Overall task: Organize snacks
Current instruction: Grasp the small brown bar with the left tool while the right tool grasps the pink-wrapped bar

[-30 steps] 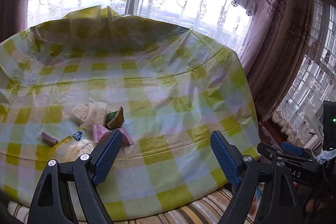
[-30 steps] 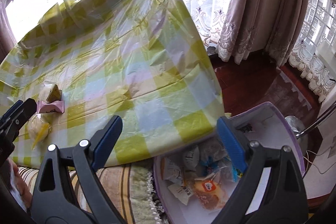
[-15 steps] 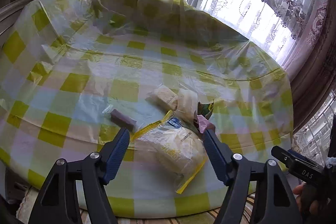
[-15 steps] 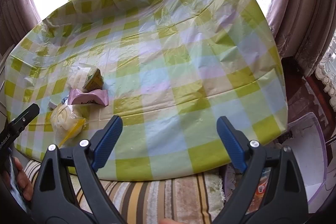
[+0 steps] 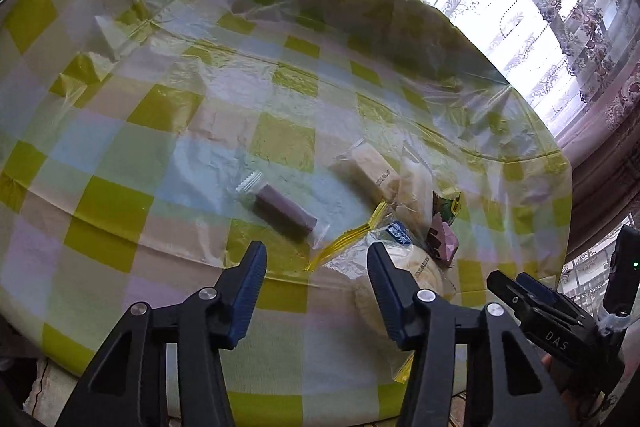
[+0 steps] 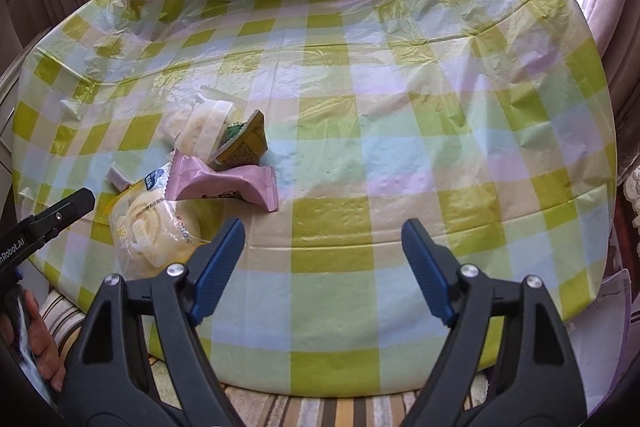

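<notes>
Snacks clustered near desk near-left edge: purple bar, pale cake packet, pink packet, green-yellow packet, bagged bread.
Left hand-held gripper: jaws just been closing, half-wide, nothing between, over near edge beside bread.
Right hand-held gripper: jaws just narrowed slightly, wide, empty, over bare cloth.

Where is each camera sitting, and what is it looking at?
Left wrist view: sits on the left gripper, looking down its open fingers at the purple bar and bread bag on the checked tablecloth; the right gripper shows at right.
Right wrist view: sits on the right gripper, open over bare cloth; the left gripper and a hand show at left.
Shared: bread bag, pink packet, tablecloth.
</notes>
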### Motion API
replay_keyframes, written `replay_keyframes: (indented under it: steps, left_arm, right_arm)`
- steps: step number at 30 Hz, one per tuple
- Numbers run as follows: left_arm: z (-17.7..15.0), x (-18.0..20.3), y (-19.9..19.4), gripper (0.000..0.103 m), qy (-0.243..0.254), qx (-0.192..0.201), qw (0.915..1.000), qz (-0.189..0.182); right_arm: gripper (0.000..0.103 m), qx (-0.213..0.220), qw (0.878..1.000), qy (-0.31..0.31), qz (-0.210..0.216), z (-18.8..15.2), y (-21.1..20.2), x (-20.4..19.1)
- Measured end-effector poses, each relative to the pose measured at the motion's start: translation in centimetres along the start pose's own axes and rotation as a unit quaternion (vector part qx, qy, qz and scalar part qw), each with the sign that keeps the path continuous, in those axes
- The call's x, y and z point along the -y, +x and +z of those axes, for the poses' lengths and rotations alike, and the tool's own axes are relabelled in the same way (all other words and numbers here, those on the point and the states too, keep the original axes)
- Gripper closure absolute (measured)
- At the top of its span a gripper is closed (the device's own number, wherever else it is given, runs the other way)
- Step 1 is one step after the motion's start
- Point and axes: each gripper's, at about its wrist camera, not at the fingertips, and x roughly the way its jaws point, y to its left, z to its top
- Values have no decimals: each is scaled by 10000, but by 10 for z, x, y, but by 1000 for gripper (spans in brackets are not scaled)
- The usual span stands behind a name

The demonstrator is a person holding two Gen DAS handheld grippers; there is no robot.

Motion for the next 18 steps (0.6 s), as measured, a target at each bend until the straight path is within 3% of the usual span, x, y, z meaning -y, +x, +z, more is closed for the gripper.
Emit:
replay_keyframes:
  steps: [8, 13, 18]
  left_arm:
    - [14, -18, 33, 57, -347, -326, 9989, -50]
    - [25, -14, 44, 58, -230, -256, 9994, 14]
    - [36, -3, 55, 60, 155, -212, 9992, 314]
  right_arm:
    - [32, -138, 9981, -568, 179, 12, 25, -18]
    - [34, -172, 9972, -690, 248, 15, 35, -19]
    - [37, -213, 9966, -720, 338, 18, 43, -17]
